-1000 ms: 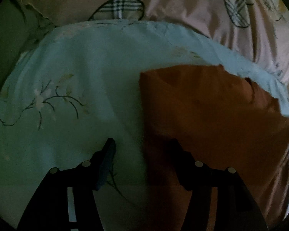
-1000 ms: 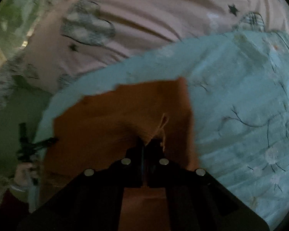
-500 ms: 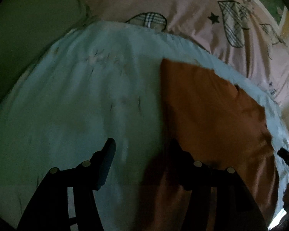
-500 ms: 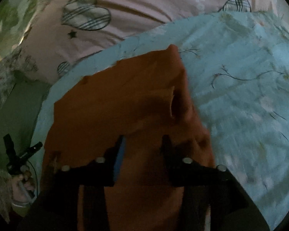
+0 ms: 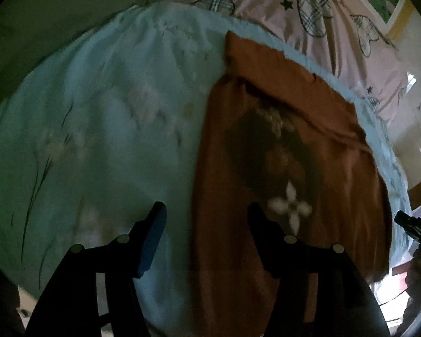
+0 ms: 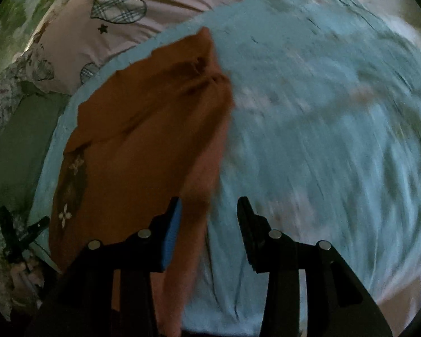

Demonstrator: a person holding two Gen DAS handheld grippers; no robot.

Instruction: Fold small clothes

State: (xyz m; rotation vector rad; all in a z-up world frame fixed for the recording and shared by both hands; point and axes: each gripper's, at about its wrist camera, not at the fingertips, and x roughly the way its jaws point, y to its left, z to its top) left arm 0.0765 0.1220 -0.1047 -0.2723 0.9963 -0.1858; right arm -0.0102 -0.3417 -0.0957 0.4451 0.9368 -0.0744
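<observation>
One orange garment (image 5: 289,174), dark print with a white flower motif, lies flat on the light blue floral cloth (image 5: 103,129), along that cloth's edge nearest the pink heart-print bedding (image 5: 336,42). Left gripper (image 5: 206,210): jaws spread, nothing held, straddling the garment's side edge. Right gripper (image 6: 209,205): jaws spread, nothing held, over the garment's opposite side edge.

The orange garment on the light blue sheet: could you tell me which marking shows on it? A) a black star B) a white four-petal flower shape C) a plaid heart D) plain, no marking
B: the orange garment shows a white four-petal flower shape below a dark printed patch, seen in both wrist views.
</observation>
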